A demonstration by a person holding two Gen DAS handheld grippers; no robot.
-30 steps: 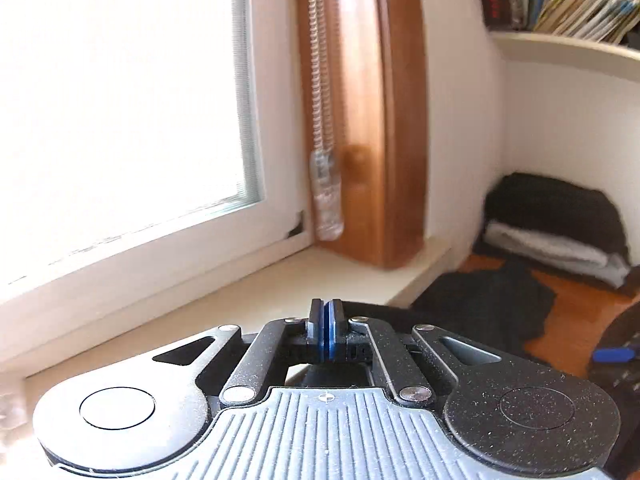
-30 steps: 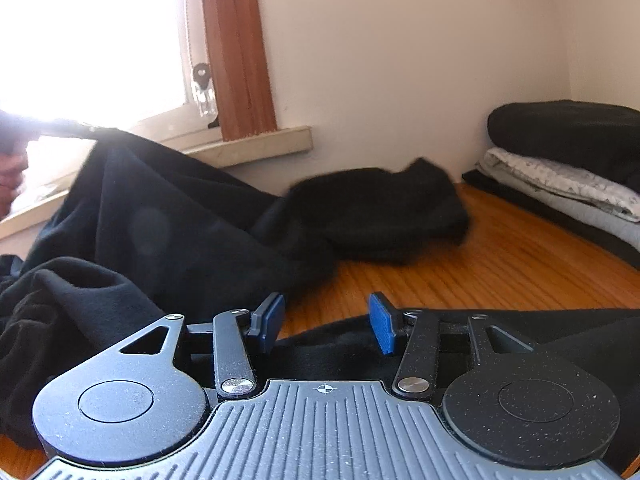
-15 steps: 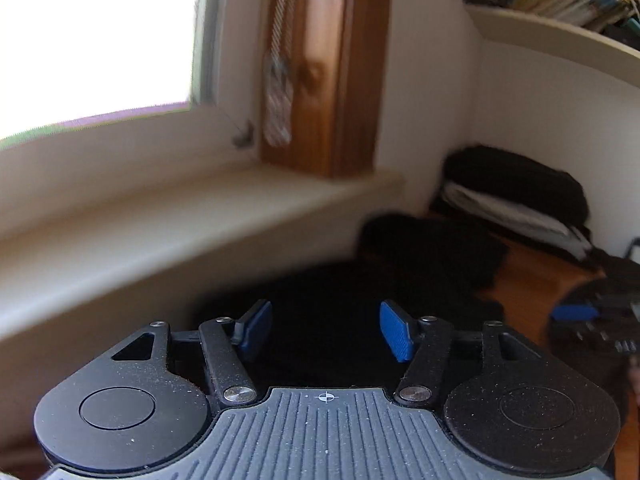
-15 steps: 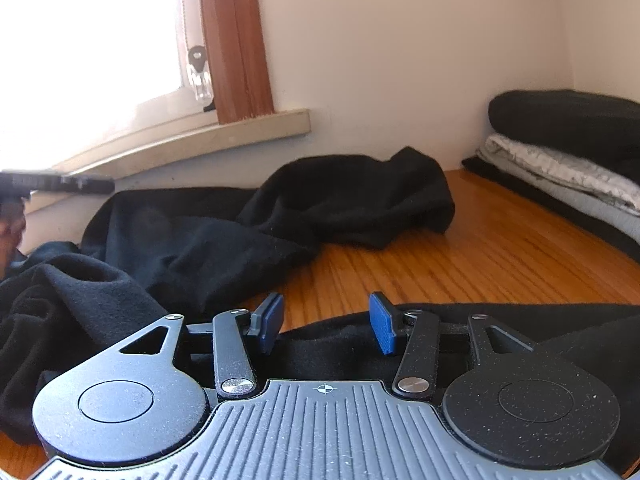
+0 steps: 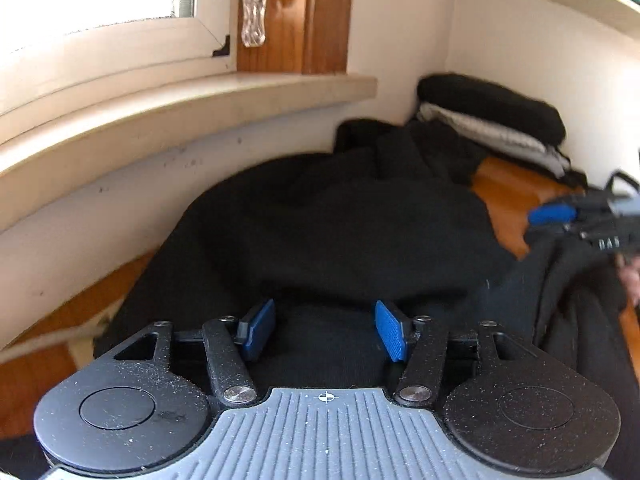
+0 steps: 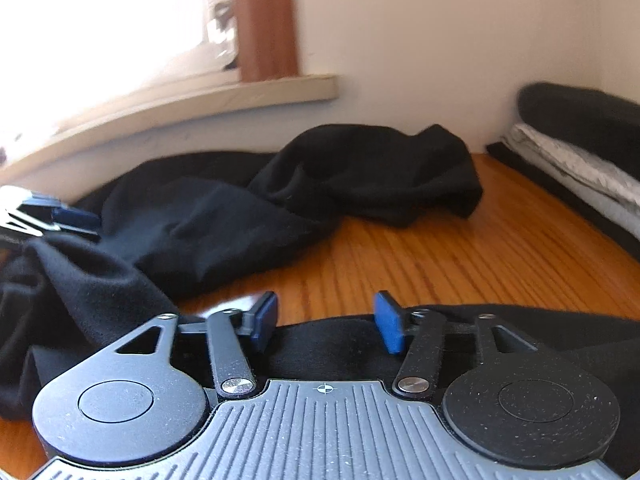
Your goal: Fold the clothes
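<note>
Black garment [image 6: 224, 220] sprawled along the floor's wall edge
Left gripper [image 5: 326, 330] and right gripper [image 6: 326, 322] gape empty; bare wooden floor [image 6: 460, 264] lies right.

The black garment [image 6: 224, 220] lies crumpled on the wooden floor [image 6: 460, 264] along the wall under the window sill [image 5: 192, 108]. It is unfolded, with one bunched end [image 6: 380, 172] toward the corner and thick folds [image 6: 76, 292] at the near side

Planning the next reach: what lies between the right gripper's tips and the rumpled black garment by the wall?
Right wrist view: only bare wooden floor between the right gripper and the black garment.
</note>
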